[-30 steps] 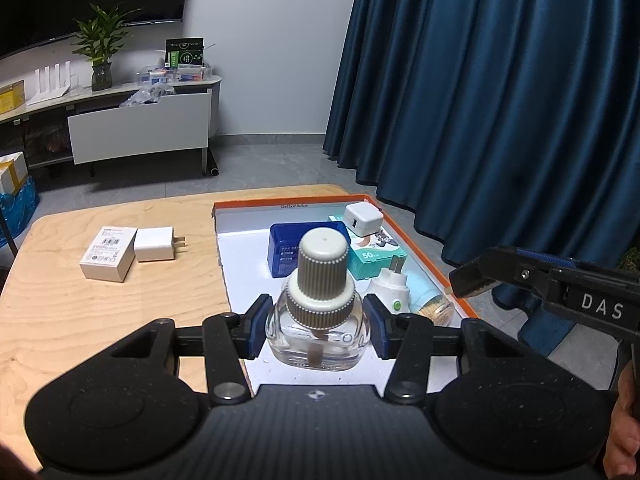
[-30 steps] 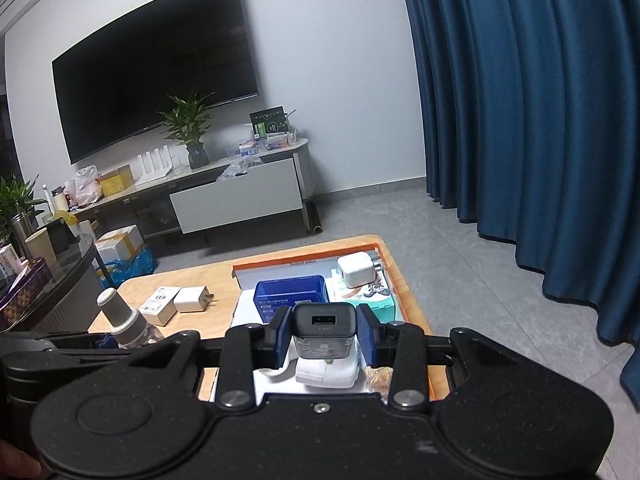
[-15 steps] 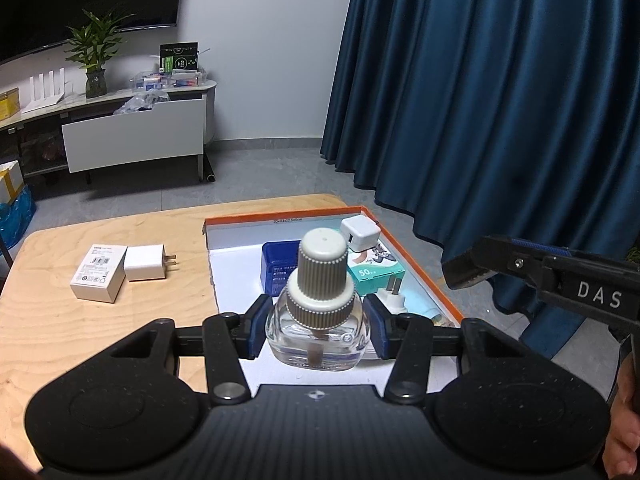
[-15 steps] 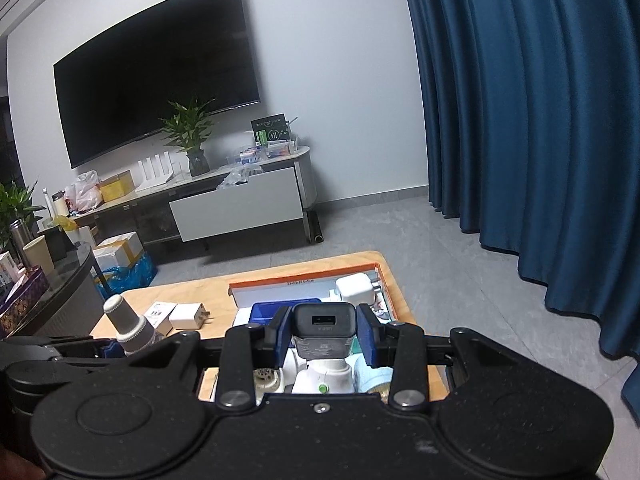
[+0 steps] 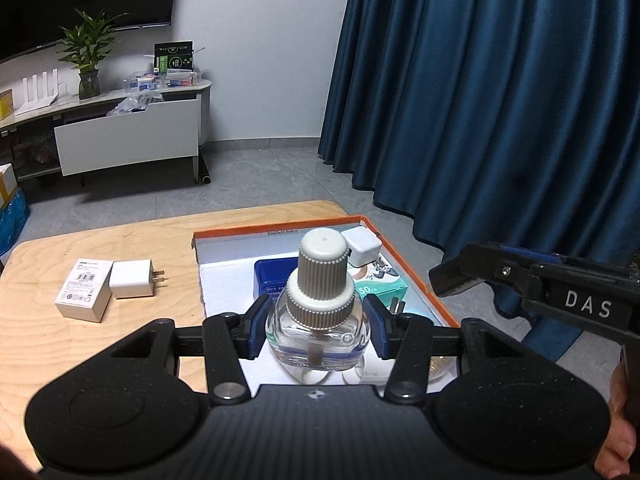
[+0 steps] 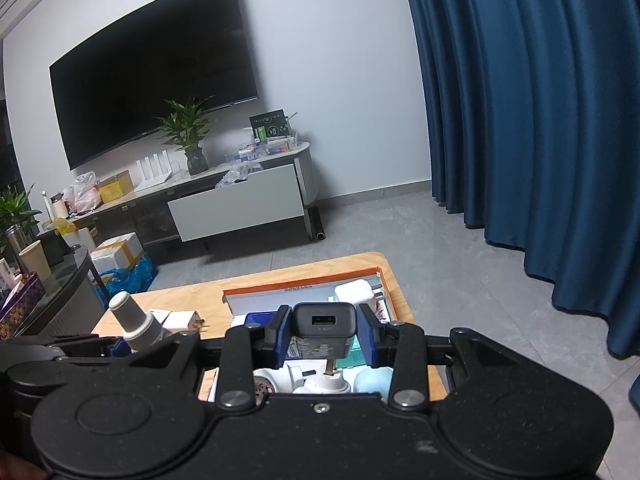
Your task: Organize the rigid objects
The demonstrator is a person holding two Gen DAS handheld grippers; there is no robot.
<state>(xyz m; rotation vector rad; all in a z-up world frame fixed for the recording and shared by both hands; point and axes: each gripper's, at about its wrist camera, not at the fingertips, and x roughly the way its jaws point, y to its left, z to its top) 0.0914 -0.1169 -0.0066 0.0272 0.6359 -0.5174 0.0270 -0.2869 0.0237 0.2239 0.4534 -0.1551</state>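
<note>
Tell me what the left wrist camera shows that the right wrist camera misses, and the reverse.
Only the left wrist view shows the clear bottle body clamped upright in the left tool, and the small white box whole beside the white plug.

Only the right wrist view shows the dark charger clamped in the right tool and the television.

Both show the orange-rimmed tray, the blue box, the white cube charger and the wooden table.
</note>
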